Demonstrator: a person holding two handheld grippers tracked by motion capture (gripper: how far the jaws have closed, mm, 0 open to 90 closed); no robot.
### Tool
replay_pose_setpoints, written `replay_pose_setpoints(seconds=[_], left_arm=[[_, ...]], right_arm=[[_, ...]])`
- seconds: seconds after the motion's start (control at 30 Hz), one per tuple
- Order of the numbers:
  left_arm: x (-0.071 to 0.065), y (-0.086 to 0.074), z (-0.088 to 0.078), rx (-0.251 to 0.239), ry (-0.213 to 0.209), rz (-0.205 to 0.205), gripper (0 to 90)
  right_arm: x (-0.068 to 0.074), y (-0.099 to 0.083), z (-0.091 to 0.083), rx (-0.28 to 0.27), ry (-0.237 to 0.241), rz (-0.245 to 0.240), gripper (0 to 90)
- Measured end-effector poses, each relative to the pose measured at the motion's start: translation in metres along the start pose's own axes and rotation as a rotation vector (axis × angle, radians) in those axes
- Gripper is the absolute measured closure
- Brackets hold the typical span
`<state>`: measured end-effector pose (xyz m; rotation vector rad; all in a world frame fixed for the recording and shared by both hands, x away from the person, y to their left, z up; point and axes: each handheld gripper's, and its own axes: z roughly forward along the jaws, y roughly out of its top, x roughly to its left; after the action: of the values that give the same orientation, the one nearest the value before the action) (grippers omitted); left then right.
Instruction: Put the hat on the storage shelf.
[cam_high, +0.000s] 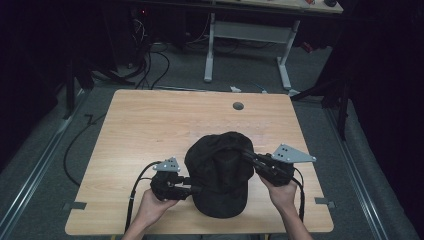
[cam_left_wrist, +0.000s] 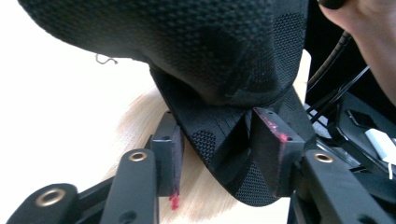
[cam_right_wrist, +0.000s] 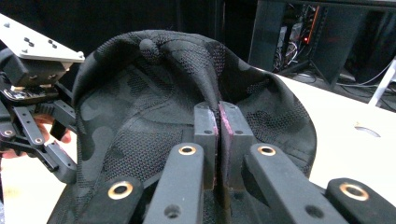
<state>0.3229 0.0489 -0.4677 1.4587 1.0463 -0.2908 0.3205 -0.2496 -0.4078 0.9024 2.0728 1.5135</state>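
Observation:
A black mesh cap (cam_high: 220, 170) lies on the wooden table (cam_high: 145, 125) near its front edge, brim toward the person. My left gripper (cam_high: 192, 189) is at the cap's left side, low by the brim. In the left gripper view its jaws stand open (cam_left_wrist: 217, 149) with the brim (cam_left_wrist: 219, 140) lying between them; the right pad (cam_left_wrist: 271, 149) touches the brim's edge. My right gripper (cam_high: 248, 156) is at the cap's right side. Its jaws (cam_right_wrist: 218, 121) are shut on a pinched fold of the crown fabric (cam_right_wrist: 140, 116), which is lifted slightly.
A round cable hole (cam_high: 238, 106) sits in the table near the far edge. Behind the table stands a white-legged desk (cam_high: 285, 65), with cables (cam_high: 150, 60) on the floor. The table's far and left parts are bare wood.

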Motion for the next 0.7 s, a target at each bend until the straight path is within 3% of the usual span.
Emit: replay_pose_setpoints(seconds=[0.37,0.6,0.7], left_arm=[[-0.004,0.005,-0.009,0.011,-0.057,-0.029,72.1],[-0.006,0.009,-0.019,0.009,-0.115,-0.06,83.3],[-0.007,0.01,-0.021,0.013,-0.129,-0.065,84.5]], right_arm=[[-0.001,0.003,0.001,-0.009,0.0,-0.017,86.2],[-0.002,0.003,0.003,-0.006,-0.006,-0.027,84.5],[-0.002,0.003,0.003,-0.002,-0.007,-0.024,84.3]])
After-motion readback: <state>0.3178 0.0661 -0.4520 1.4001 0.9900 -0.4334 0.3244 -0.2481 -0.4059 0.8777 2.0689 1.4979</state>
